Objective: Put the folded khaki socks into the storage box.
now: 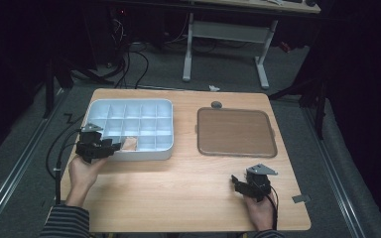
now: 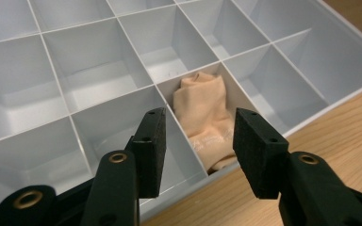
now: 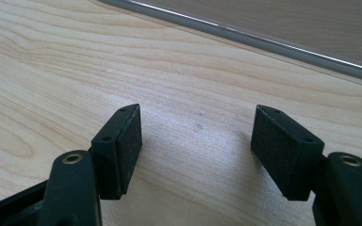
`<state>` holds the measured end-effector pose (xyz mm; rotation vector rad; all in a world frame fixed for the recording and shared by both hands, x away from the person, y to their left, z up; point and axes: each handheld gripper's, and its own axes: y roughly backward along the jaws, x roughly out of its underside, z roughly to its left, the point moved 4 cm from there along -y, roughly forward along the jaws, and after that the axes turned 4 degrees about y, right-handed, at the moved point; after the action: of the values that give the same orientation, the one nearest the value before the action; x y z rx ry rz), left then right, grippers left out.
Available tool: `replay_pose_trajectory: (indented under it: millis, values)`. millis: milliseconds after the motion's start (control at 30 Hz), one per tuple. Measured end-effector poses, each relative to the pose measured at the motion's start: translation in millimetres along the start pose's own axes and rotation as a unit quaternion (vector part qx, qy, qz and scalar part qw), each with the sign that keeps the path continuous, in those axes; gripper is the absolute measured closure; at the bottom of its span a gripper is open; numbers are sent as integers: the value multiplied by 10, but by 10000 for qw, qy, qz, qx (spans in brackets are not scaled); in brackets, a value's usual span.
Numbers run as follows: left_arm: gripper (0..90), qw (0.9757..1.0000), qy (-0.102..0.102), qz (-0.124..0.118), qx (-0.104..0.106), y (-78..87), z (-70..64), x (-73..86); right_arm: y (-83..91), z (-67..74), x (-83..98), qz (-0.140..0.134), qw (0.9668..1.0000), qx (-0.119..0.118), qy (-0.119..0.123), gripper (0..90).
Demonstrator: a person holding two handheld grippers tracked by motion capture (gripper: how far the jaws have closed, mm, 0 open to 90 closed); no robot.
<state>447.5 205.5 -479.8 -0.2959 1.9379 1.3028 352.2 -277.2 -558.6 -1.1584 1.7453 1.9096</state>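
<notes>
A pale peach folded cloth (image 2: 205, 120) lies in a front-row compartment of the light grey divided tray (image 2: 353, 61); from above the cloth (image 1: 130, 144) is a tan patch near the tray's front wall (image 1: 144, 154). My left gripper (image 2: 199, 141) hovers over that front edge, jaws apart, nothing pressed between the pads; the cloth lies beyond them. In the high view the left gripper (image 1: 110, 147) sits at the tray's front left. My right gripper (image 3: 197, 141) stands open over bare wood, and it shows at the front right as the right gripper (image 1: 236, 181).
A brown flat tray (image 1: 236, 132) with a grey rim (image 3: 264, 42) lies on the right half of the wooden table (image 1: 178, 193). The divided tray's other compartments look empty. Cables trail off the table's left edge. Beyond the table stands a white desk frame.
</notes>
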Motion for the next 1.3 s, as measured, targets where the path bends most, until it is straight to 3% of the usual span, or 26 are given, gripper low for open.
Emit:
replay_pose_trajectory:
  millis: [533,933,1300]
  values:
    - [513,9996,-60,-221,166,168,-114,159,0,-1,0,0,10000,3,-2,341]
    - [496,9985,71,-462,280,293,-132,324,0,-2,0,-2,10000,-1,-2,341]
    - [479,9977,192,-473,442,279,-151,451,1,-2,0,0,10000,0,-9,341]
